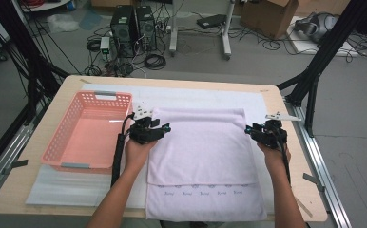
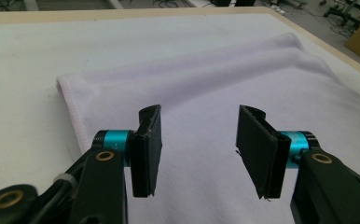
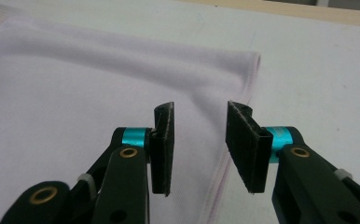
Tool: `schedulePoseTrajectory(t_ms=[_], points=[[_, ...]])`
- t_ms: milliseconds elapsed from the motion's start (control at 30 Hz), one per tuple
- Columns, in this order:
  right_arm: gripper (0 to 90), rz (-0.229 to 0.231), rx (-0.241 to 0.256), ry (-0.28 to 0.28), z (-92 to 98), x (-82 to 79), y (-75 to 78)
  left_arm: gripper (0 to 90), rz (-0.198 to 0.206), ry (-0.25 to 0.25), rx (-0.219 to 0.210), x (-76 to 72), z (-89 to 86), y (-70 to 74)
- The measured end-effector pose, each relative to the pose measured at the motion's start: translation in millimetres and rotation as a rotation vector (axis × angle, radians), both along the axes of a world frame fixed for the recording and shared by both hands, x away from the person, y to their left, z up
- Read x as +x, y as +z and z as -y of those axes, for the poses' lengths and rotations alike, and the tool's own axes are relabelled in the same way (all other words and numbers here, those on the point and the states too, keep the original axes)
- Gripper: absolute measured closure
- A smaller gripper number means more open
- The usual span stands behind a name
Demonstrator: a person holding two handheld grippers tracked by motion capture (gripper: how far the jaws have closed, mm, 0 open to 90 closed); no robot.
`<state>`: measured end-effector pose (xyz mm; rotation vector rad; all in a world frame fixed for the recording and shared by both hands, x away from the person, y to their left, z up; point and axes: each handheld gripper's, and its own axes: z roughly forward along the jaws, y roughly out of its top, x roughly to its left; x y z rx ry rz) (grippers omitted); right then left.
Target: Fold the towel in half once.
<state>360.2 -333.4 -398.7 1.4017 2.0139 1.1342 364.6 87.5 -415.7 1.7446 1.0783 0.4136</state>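
Towel point(image 1: 200, 142), pale lilac and folded, is lying flat on the white mat point(image 1: 205, 97) that is covering the table point(image 1: 72, 83), with its folded upper layer reaching toward the far side and a lower layer with small printed marks showing along the near edge. The pink basket point(image 1: 89, 130) is sitting on the mat just beside the towel's left edge.

The left claw point(image 1: 160, 129) is hovering at the towel's left edge, near its far left corner, held in the person's left hand point(image 1: 139, 149). In the left gripper view, this claw point(image 2: 199, 140) is standing with its jaws well apart, nothing between them, and the towel's surface is spreading out beneath and ahead of them, with its stitched edge running off to the left side.

The right claw point(image 1: 253, 129) is hovering at the towel's right edge, across from the left one, held in the right hand point(image 1: 274, 154). In the right gripper view, this claw point(image 3: 199, 140) is also gaping, jaws apart and gripping nothing; the towel's hemmed right edge is running between and under the jaws, with bare mat to the right of it.

Both forearms are coming in from the near side of the table.
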Motion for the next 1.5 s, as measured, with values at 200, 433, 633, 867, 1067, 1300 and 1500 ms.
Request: schedulePoseTrajectory(t_ms=[200, 433, 633, 867, 1067, 1300, 1500], points=[[61.5, 0.008, -0.009, 0.043, -4.2, -30.1, -7.6, 50.9, -0.015, -0.032, -0.002, -27.9, -2.4, -6.6], [61.6, -0.002, -0.026, 0.064, -3.3, -57.6, -25.3, 51.6, -0.039, -0.056, 0.022, -50.4, -9.3, -16.1], [62.0, -0.01, -0.032, 0.072, -2.7, -80.5, -34.1, 51.3, -0.059, -0.065, 0.063, -70.8, -14.3, -24.8], [62.2, -0.013, -0.039, 0.082, -1.3, -102.4, -40.2, 48.8, -0.065, -0.062, 0.096, -91.1, -25.9, -30.5], [62.5, -0.011, -0.058, 0.08, 1.1, -118.5, -39.2, 48.7, -0.092, -0.075, 0.097, -106.6, -40.3, -34.6], [63.9, -0.029, -0.07, 0.086, 5.8, -136.7, -39.6, 55.3, -0.117, -0.104, 0.068, -120.9, -48.4, -34.2], [65.9, -0.039, -0.074, 0.081, 7.8, -146.7, -39.6, 56.7, -0.12, -0.124, 0.089, -132.1, -43.7, -37.9]])
